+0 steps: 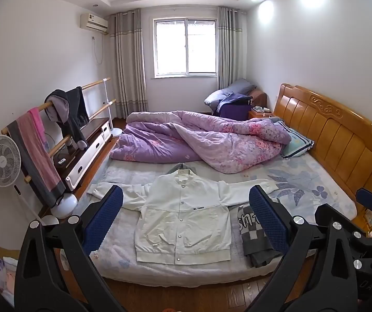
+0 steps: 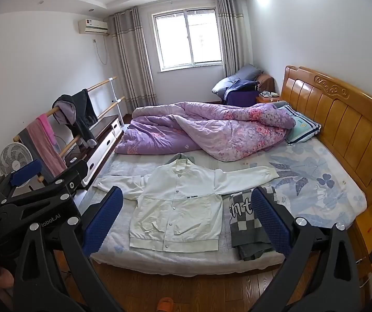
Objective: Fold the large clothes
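A white snap-button jacket (image 1: pixel 183 218) lies flat and face up on the bed, sleeves spread to both sides; it also shows in the right wrist view (image 2: pixel 178 210). A grey garment peeks out above its collar. My left gripper (image 1: pixel 186 223) is open and empty, held back from the bed's near edge. My right gripper (image 2: pixel 186 221) is open and empty too, at about the same distance. The right gripper shows at the right edge of the left wrist view (image 1: pixel 367 223), and the left gripper at the left of the right wrist view (image 2: pixel 35 189).
A folded grey checkered garment (image 1: pixel 257 236) lies right of the jacket. A purple floral quilt (image 1: pixel 198 140) is bunched on the bed's far half. Wooden headboard (image 1: pixel 341 135) at right, pillow (image 1: pixel 296 140) beside it. Clothes rack (image 1: pixel 56 119) and fan (image 1: pixel 2 160) stand at left.
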